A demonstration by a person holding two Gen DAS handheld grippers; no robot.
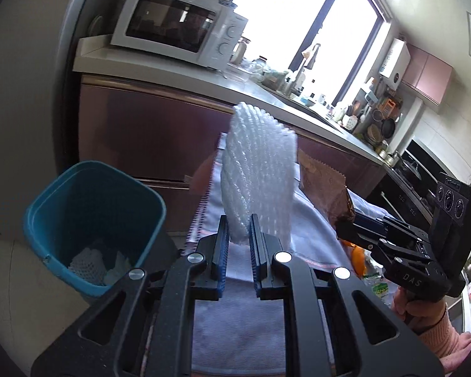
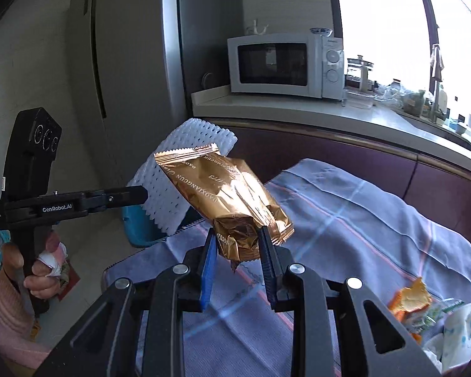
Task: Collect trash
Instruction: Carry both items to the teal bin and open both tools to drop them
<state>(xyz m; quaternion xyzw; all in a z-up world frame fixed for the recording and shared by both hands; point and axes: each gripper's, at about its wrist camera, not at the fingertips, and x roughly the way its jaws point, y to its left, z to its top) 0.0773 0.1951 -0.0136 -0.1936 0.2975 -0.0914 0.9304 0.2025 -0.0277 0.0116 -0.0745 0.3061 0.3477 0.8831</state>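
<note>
My left gripper (image 1: 238, 220) was nearly shut, its two blue pads pinching the lower edge of one white foam fruit net (image 1: 257, 169), which stood up out of the jaws. My right gripper (image 2: 238, 235) was a little wider, clamped on the crumpled end of one gold snack wrapper (image 2: 226, 191); the printing on it read upside down. So I had two pieces of trash in the air, one per tool.

Under both lay one pale blue checked cloth (image 2: 345, 207) over the table. On it, at my right, sat a small heap of leftovers: orange peel (image 2: 411, 298) and a crumpled white wrapper (image 2: 455, 330), cut off by the frame edge, so I couldn't count the pieces.

Just past the cloth's left edge stood one teal bin (image 1: 47, 207), open-topped, with at least one more white foam net (image 1: 88, 265) at the bottom; the rest in there was hard to make out. From the right wrist view the bin was mostly hidden behind the net.

Farther off ran a maroon cabinet front (image 1: 135, 132) under a pale counter (image 2: 298, 106), with one white microwave (image 2: 282, 66) on it. The clutter by the bright window (image 1: 298, 9) was too small to name.
</note>
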